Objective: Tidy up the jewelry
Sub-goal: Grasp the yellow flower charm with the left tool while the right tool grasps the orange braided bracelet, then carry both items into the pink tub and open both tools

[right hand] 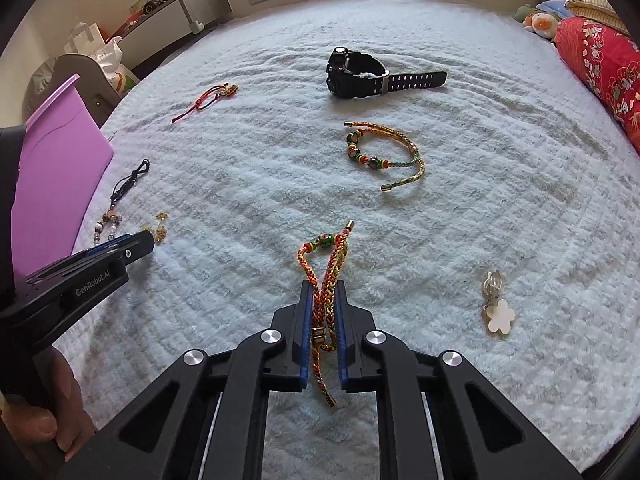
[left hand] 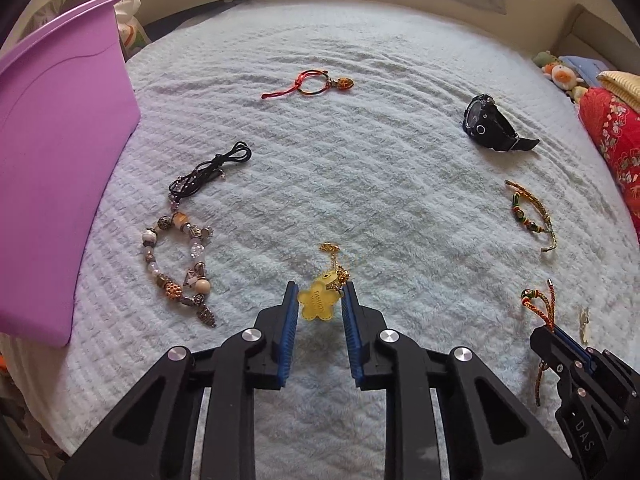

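Pale fleecy bedding [left hand: 360,184] is spread beneath both grippers. Between the narrowed jaws of the left gripper [left hand: 320,300] a yellow tag [left hand: 318,302] with gold chain is pinched. By the right gripper [right hand: 322,300] a braided cord [right hand: 324,280] is clamped. Farther ahead, a beaded bracelet [right hand: 380,152] and watch [right hand: 360,72] are laid.
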